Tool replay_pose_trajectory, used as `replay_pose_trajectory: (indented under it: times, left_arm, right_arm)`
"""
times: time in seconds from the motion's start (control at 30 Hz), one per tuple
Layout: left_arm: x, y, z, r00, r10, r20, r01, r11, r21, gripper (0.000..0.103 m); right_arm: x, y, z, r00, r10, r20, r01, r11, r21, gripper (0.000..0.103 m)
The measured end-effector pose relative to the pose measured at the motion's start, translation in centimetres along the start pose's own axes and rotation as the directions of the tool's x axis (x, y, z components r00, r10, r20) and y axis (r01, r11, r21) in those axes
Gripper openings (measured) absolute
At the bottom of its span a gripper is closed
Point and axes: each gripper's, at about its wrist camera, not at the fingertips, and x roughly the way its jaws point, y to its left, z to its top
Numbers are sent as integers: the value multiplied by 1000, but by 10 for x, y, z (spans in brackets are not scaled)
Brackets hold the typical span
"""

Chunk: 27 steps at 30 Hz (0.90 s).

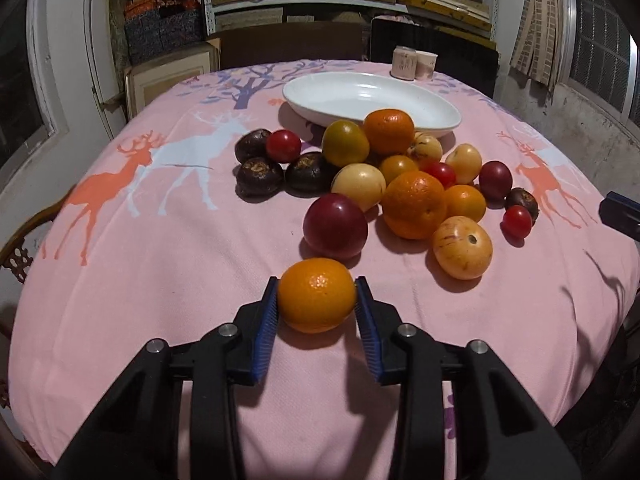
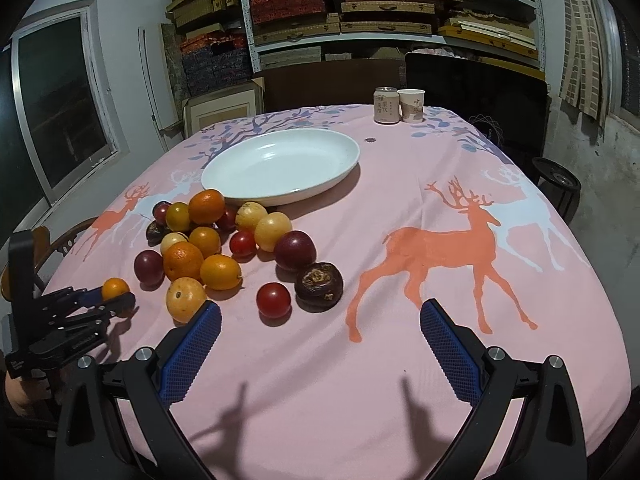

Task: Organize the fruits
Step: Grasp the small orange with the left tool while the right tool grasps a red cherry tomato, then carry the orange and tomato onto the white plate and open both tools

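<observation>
Two drinks, a can point(image 2: 386, 105) and a paper cup point(image 2: 412, 105), carry unreadable print; left gripper point(image 1: 316, 300) angles down, clamped on a mandarin point(image 1: 317, 295); right gripper point(image 2: 320, 316) gapes wide

- On the can point(image 2: 385, 105) at the far edge of the tabletop point(image 2: 400, 360) I see dark characters — too small for me to read.
- The paper cup point(image 2: 412, 105) beside it bears a small mark — illegible too.
</observation>
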Motion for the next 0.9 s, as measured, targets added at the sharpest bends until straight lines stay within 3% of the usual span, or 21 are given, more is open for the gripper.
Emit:
replay_pose_trajectory:
  times: [0.17,0.27,0.33,0.47,0.73,0.8,0.87,0.9]
  left_arm:
    - [-11,-2,3,999,7,32,-7,1000,14,36]
    - [-13,-2,4,999,4,35,-5,1000,18,36]
    - [-12,-2,3,1000,4,31,-5,1000,24,36]
    - [-9,-2,2,1000,5,19,-5,1000,29,36]
    - [-3,2,-2,1000,-3,2,3,1000,19,36]
    - [-1,2,-2,1000,-5,-3,5,1000,18,36]
    - [-1,3,-2,1000,-6,-3,6,1000,17,36]
    - [-1,4,-2,1000,-4,-1,4,1000,15,36]
  right_arm:
    - [14,3,-3,999,48,-25,-51,991,-120,99]
    - [25,16,-4,988,131,-78,-142,978,-153,84]
    - [34,27,-6,979,168,-113,-186,967,-172,67]
    - [57,41,-8,963,203,-176,-232,959,-165,55]
    - [79,38,3,970,158,-187,-185,973,-137,50]
    - [87,40,5,970,138,-199,-168,975,-142,43]
    - [90,40,6,975,110,-195,-139,980,-141,29]
    - [89,39,7,975,111,-191,-139,980,-139,29]
